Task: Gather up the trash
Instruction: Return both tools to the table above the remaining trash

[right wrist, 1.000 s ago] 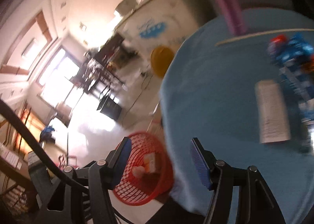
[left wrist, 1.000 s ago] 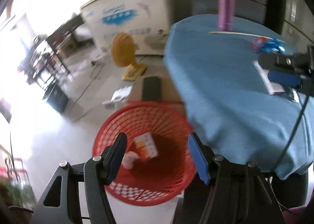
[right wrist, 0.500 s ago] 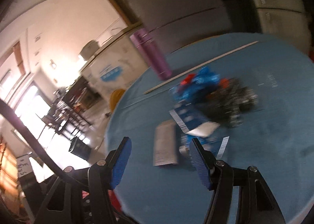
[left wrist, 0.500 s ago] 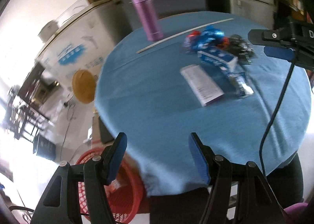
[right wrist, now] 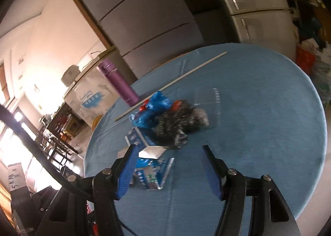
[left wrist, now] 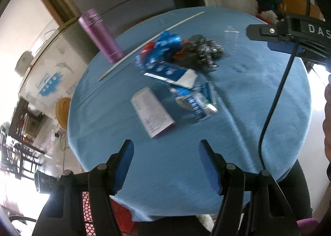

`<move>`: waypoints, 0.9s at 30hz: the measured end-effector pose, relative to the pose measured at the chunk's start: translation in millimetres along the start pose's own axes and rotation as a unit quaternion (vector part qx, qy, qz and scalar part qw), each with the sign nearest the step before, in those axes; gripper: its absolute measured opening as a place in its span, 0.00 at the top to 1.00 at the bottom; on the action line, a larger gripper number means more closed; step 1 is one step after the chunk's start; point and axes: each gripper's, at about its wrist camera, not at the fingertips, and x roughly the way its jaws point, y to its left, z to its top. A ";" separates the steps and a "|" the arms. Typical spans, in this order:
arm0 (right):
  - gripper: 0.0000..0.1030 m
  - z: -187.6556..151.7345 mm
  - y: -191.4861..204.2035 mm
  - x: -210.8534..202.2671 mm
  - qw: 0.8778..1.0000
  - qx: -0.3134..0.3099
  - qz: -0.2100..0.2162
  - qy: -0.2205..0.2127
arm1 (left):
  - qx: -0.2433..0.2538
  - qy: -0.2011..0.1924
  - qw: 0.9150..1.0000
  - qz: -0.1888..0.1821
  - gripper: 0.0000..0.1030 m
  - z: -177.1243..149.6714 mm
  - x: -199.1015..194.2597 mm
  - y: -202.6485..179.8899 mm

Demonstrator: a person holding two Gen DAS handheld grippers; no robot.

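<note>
Since a second ago, when I hung over the red mesh basket (left wrist: pixel 89 211), my left tool (left wrist: pixel 165 165) has swung up over the round blue-clothed table (left wrist: pixel 258 91), jaws spread and empty. My right tool (right wrist: pixel 169 172) gapes empty above the crumpled blue wrappers (right wrist: pixel 153 107). Near them a white flat carton (left wrist: pixel 152 112) lies, a purple flask (left wrist: pixel 101 35) behind.
</note>
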 end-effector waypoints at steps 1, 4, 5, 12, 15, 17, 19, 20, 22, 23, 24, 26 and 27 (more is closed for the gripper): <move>0.36 0.4 -5.6 -2.3 1.000 0.004 -0.003 -0.002 | 0.007 -0.001 1.000 -0.002 0.36 2.7 -0.6 -5.9; 0.36 0.5 -17.7 -6.9 1.000 0.014 -0.007 -0.005 | 0.023 -0.003 1.000 -0.007 0.36 9.9 -1.9 -21.3; 0.36 0.7 -21.9 -9.4 1.000 0.019 -0.008 -0.007 | 0.028 -0.004 1.000 -0.008 0.36 12.1 -1.7 -26.3; 0.36 3.6 -42.0 -20.3 0.999 0.035 -0.011 -0.016 | 0.046 -0.004 0.999 -0.011 0.36 20.8 -2.4 -45.6; 0.36 4.5 -46.8 -22.9 0.999 0.040 -0.011 -0.018 | 0.050 -0.004 0.999 -0.010 0.36 21.0 -3.3 -48.9; 0.36 4.2 -48.2 -24.3 0.999 0.041 -0.011 -0.019 | 0.051 -0.004 0.999 -0.010 0.36 21.0 -3.2 -50.3; 0.36 4.2 -48.4 -24.5 0.999 0.041 -0.010 -0.019 | 0.051 -0.002 0.999 -0.010 0.36 20.9 -2.8 -50.3; 0.36 4.0 -48.3 -24.4 0.999 0.042 -0.010 -0.018 | 0.051 -0.002 0.999 -0.010 0.36 20.8 -2.6 -50.1; 0.36 3.9 -47.4 -23.5 0.999 0.042 -0.010 -0.017 | 0.050 -0.002 0.999 -0.010 0.36 20.1 -2.2 -49.5; 0.36 3.7 -47.2 -22.6 0.999 0.042 -0.009 -0.016 | 0.049 -0.001 0.999 -0.011 0.36 19.6 -1.7 -48.3; 0.36 3.8 -46.4 -21.2 0.999 0.042 -0.008 -0.013 | 0.048 -0.001 0.999 -0.011 0.36 19.2 -1.2 -47.4; 0.36 2.9 -44.3 -17.0 0.999 0.040 -0.007 -0.008 | 0.044 0.001 0.999 -0.011 0.36 17.7 1.0 -43.1; 0.36 2.5 -43.2 -14.2 0.999 0.040 -0.007 -0.004 | 0.041 0.002 0.999 -0.011 0.36 16.8 2.5 -39.7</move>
